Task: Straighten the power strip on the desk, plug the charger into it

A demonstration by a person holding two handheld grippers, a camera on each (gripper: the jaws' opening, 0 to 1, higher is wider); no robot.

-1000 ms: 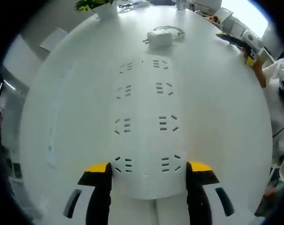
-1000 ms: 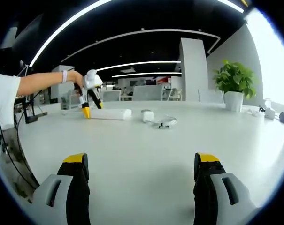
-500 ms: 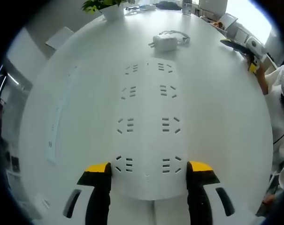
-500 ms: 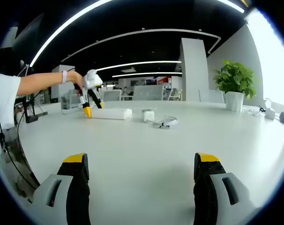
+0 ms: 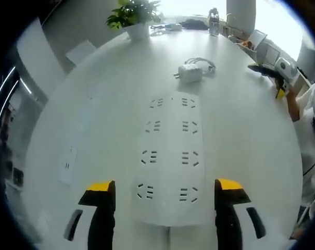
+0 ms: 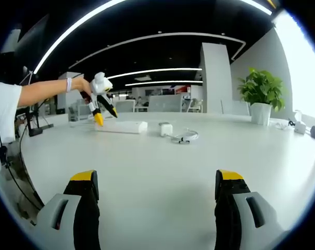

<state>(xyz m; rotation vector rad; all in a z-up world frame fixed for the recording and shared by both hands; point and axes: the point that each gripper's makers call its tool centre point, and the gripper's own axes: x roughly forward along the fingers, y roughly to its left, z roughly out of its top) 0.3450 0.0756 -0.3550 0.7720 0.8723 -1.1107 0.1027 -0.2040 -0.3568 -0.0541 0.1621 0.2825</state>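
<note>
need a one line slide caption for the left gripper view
Open left gripper poised over a white power strip on a white desk, charger lying just beyond it.

An open-plan office, seen across a large white desk (image 6: 162, 172). Long strip lights (image 6: 147, 70) run in curves over a dark ceiling, above a white pillar (image 6: 215, 78) and rows of chairs (image 6: 162, 102) and workstations in the background. A potted plant (image 6: 260, 94) stands at the desk's far edge beside bright windows. A power strip (image 5: 170, 156) and a charger (image 5: 190, 73) with its cable lie on the desk.
</note>
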